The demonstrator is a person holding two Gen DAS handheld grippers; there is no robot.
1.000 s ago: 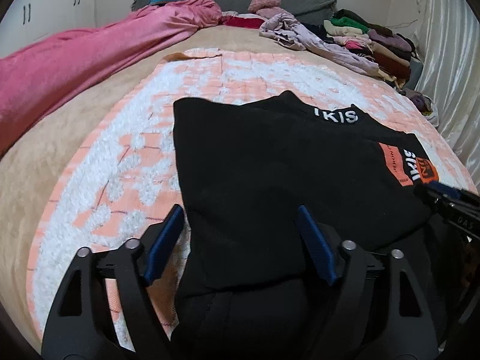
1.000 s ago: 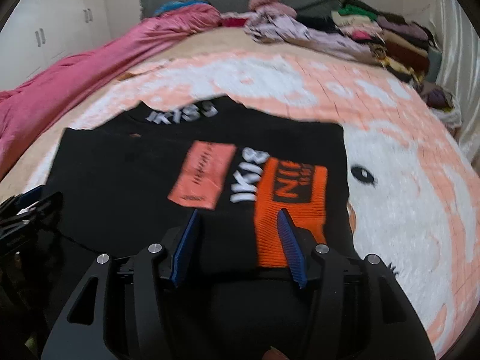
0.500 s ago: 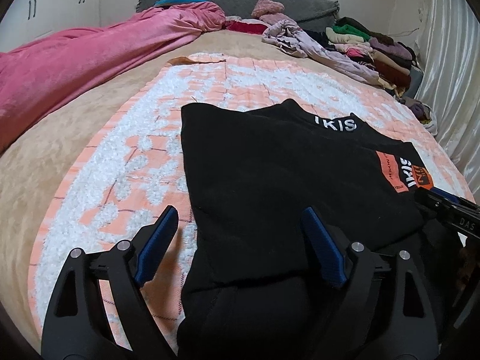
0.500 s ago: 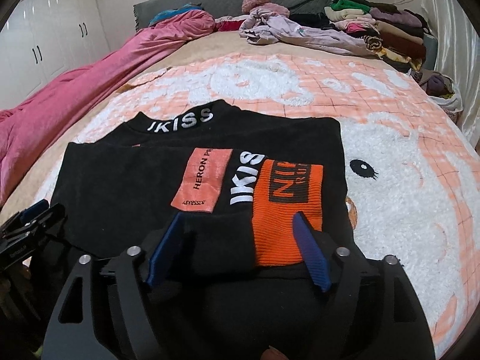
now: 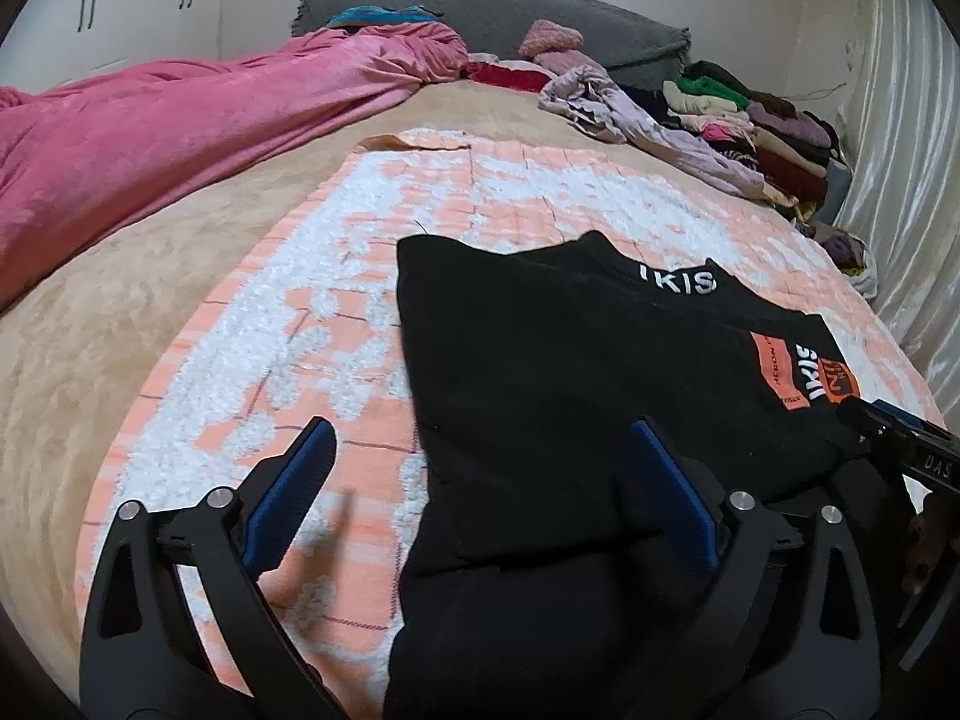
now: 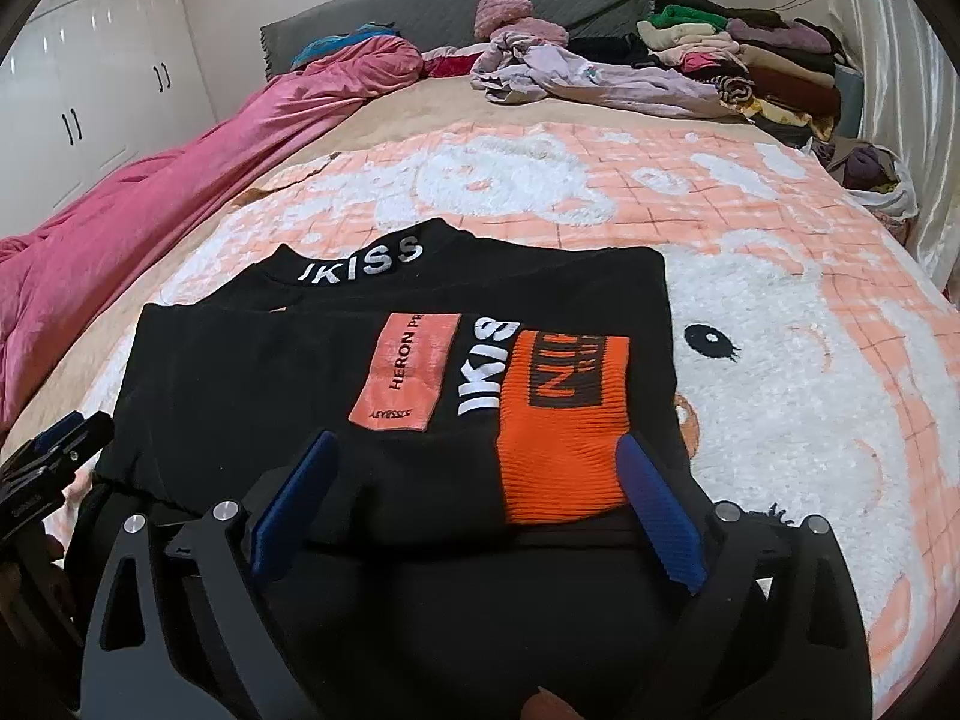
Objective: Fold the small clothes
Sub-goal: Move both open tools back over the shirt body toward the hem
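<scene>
The black IKISS top [image 6: 384,420] lies half-folded on the peach bunny blanket [image 6: 810,408], soft and limp (best pinched at its near hem), both left tongs [image 5: 480,492] and right tongs [image 6: 474,504] opening wide, gripping nothing.

A big bed [image 6: 384,138] fills the room, covered in a soft tan sheet. A fuzzy pink and white blanket [image 6: 780,312] with a cartoon face lies flat on it. A black top [image 6: 288,372] with white letters and orange patches lies folded on the blanket, at 6 o'clock. A long pink quilt [image 6: 180,192] is bunched along the bed's edge at 9 o'clock. At 12 o'clock sits a crumpled light purple garment [image 6: 576,81]. At 1 o'clock there is a pile of clothes [image 6: 756,60] in many colours.
</scene>
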